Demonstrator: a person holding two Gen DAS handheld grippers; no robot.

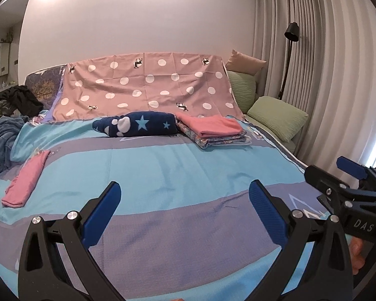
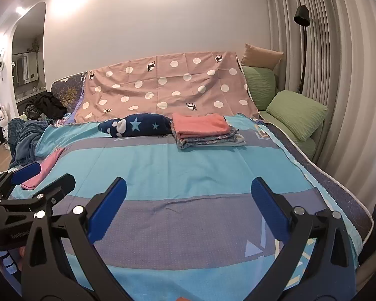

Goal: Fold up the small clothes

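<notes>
A folded pink garment (image 1: 26, 179) lies at the left edge of the bed, also in the right wrist view (image 2: 43, 169). A stack of folded clothes (image 1: 211, 130) with a pink piece on top sits at the far middle of the bed, also in the right wrist view (image 2: 204, 130). My left gripper (image 1: 185, 200) is open and empty above the blue and grey bedspread (image 1: 163, 170). My right gripper (image 2: 188, 198) is open and empty beside it, to the right; it also shows in the left wrist view (image 1: 338, 173).
A navy star-patterned bundle (image 1: 137, 125) lies left of the stack. A pink dotted sheet (image 1: 148, 85) drapes the headboard. Green pillows (image 1: 275, 118) and curtains are on the right, with a floor lamp (image 1: 289, 50). Dark clothes and a blue blanket (image 1: 2, 135) are heaped on the left.
</notes>
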